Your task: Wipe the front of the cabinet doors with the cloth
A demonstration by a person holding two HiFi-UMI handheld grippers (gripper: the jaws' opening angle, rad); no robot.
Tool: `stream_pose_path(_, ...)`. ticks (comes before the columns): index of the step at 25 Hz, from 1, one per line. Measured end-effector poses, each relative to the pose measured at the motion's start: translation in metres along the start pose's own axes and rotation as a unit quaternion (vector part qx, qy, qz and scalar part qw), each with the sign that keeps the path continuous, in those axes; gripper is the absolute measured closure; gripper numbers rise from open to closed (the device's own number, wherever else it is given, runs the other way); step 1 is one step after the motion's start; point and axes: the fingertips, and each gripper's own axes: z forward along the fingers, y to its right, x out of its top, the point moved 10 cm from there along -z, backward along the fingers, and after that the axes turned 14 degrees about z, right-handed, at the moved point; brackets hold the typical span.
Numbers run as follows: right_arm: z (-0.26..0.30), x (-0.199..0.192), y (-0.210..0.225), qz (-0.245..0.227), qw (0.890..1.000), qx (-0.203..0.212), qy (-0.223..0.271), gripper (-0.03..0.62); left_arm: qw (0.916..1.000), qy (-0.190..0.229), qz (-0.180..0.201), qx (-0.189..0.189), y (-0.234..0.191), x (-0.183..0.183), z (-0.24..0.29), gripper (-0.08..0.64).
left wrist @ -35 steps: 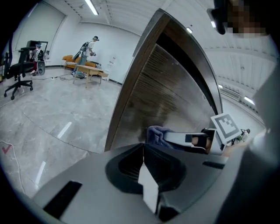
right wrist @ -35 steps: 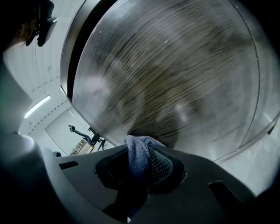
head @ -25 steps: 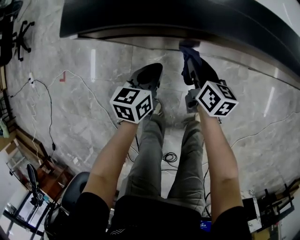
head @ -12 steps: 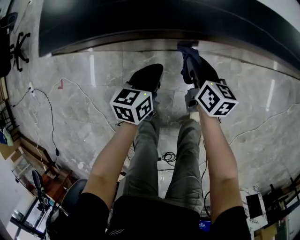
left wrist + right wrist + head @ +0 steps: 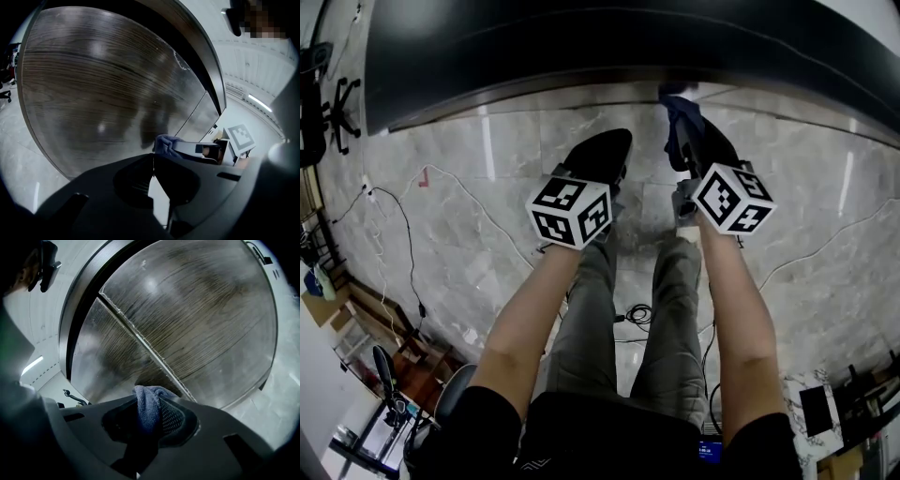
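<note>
Blue, soft and light, the cloth [image 5: 144,409] is pinched by a bunched fold in the right gripper [image 5: 153,401], cabinet door [image 5: 197,319] just ahead; the left gripper [image 5: 153,161] seems closed, empty.

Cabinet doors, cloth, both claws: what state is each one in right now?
Cabinet doors: both shut, the seam between them closed.
Cloth: bunched, clamped, its tip toward the doors.
Right claw: shut on the cloth.
Left claw: shut, empty.
</note>
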Motion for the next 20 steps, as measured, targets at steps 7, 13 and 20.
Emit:
stream_pose_path(7,-0.019,0.008,0.008,0.007,1.0,0.005,0.008,0.508,0.9999,0.0,0.004,-0.01,0.023,0.006,0.012,0.551)
stream_pose_path(13,-0.047,0.01,0.002,0.024,0.999,0.019,0.013,0.508,0.9999,-0.001,0.005,-0.01,0.041,0.012,0.01,0.551)
stream_pose_path(20,-0.081,0.018,-0.014,0.033,0.998,0.054,0.005,0.508,0.9999,0.01,0.004,0.013,0.071,0.02,-0.008,0.551)
